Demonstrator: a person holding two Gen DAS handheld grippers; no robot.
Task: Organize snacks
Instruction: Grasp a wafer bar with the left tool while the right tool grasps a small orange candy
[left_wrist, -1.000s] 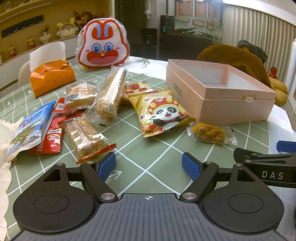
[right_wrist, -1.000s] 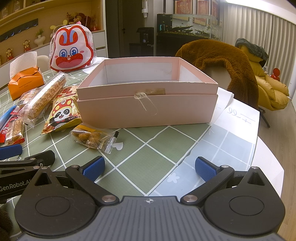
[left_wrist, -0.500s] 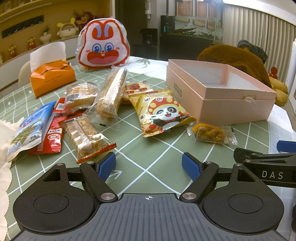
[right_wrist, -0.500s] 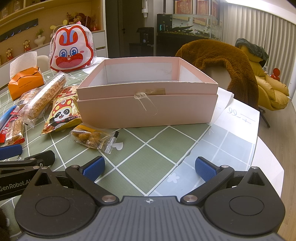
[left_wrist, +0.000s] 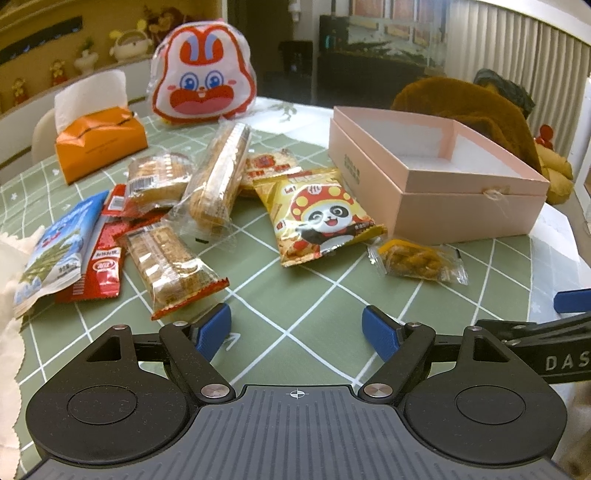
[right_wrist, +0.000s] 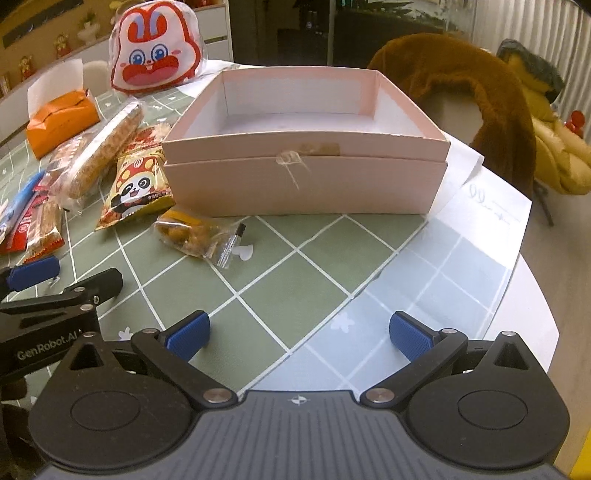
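An open pink box (left_wrist: 436, 184) (right_wrist: 306, 184) stands empty on the green checked table. Left of it lie several snack packs: a yellow panda bag (left_wrist: 321, 218) (right_wrist: 136, 188), a small clear pack of fried twists (left_wrist: 417, 258) (right_wrist: 195, 236), a long clear biscuit pack (left_wrist: 218, 177) (right_wrist: 99, 147), a red-ended cracker pack (left_wrist: 170, 266), a red sachet (left_wrist: 107, 258) and a blue pack (left_wrist: 51, 254). My left gripper (left_wrist: 295, 330) is open and empty, just above the table before the snacks. My right gripper (right_wrist: 299, 334) is open and empty, in front of the box.
A rabbit-face pouch (left_wrist: 203, 81) (right_wrist: 155, 55) and an orange tissue box (left_wrist: 99, 144) (right_wrist: 61, 122) stand at the back. A brown furry chair (right_wrist: 461, 96) is behind the box. White paper (right_wrist: 487, 206) lies by the table's right edge.
My right gripper has risen and tilted down, so the box interior shows more. The left gripper and the snacks have not moved.
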